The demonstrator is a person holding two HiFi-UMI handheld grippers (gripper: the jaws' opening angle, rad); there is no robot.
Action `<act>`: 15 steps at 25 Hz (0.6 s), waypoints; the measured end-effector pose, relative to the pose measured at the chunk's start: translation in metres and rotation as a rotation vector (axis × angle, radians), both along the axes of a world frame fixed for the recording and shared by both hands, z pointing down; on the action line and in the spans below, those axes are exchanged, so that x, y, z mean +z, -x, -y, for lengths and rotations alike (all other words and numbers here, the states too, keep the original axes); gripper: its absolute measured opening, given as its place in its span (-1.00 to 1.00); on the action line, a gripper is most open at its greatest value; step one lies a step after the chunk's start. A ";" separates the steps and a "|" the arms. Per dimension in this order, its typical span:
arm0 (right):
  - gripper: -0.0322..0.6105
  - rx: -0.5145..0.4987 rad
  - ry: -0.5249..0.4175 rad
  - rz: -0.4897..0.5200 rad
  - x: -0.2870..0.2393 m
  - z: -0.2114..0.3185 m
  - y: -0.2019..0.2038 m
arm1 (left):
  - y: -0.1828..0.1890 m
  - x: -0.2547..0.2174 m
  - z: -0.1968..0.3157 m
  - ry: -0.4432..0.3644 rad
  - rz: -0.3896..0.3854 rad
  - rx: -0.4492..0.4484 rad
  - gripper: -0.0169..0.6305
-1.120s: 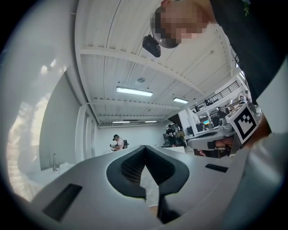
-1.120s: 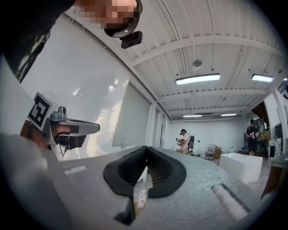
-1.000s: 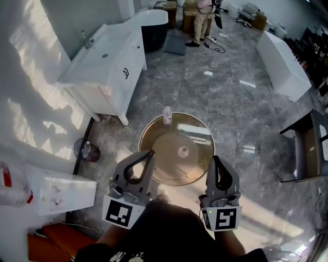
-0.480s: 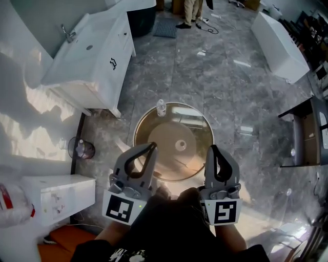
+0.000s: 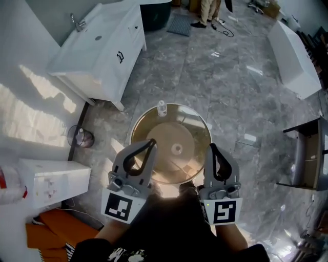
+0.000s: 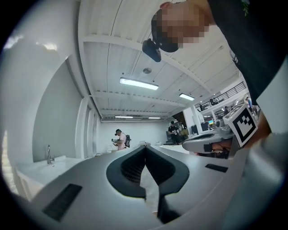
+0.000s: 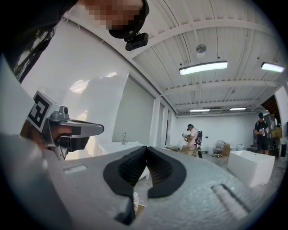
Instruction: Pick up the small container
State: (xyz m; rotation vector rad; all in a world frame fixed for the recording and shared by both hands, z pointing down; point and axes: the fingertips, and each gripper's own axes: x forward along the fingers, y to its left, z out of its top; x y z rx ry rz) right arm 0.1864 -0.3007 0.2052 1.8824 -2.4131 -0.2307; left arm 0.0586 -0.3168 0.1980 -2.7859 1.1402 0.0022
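The small container (image 5: 162, 108), a clear little bottle with a white cap, stands upright at the far edge of a round brown glass table (image 5: 136, 134). My left gripper (image 5: 152, 143) is held over the table's near left rim, shut and empty. Over the near right rim, my right gripper (image 5: 211, 147) is likewise shut with nothing in it. Both are well short of the container. In the left gripper view the jaws (image 6: 145, 148) meet at the tips. The right gripper view shows its closed jaws (image 7: 146, 149) and the container (image 7: 135, 201) small below them.
A white vanity with a sink (image 5: 97, 46) stands at the far left, a wire bin (image 5: 82, 137) beside it. A white box (image 5: 51, 181) lies at the left and a dark side table (image 5: 302, 158) at the right. A white tub (image 5: 292, 51) and a person (image 5: 210, 10) are far off.
The head view has shifted a little, so the room sits differently in frame. Both grippers stay shut in front of the body at the table's near edge.
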 end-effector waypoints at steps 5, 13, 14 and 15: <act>-0.91 -0.122 0.006 0.002 0.001 0.024 -0.032 | -0.040 -0.001 0.007 -0.016 0.019 -0.083 -0.91; -0.91 -0.301 0.060 0.021 0.029 0.057 -0.055 | -0.063 0.023 0.023 0.015 0.048 -0.246 -0.91; -0.91 -0.330 0.078 0.016 0.036 0.060 -0.054 | -0.064 0.027 0.025 0.012 0.051 -0.263 -0.91; -0.91 -0.357 0.100 0.008 0.045 0.063 -0.052 | -0.065 0.032 0.027 0.013 0.050 -0.275 -0.91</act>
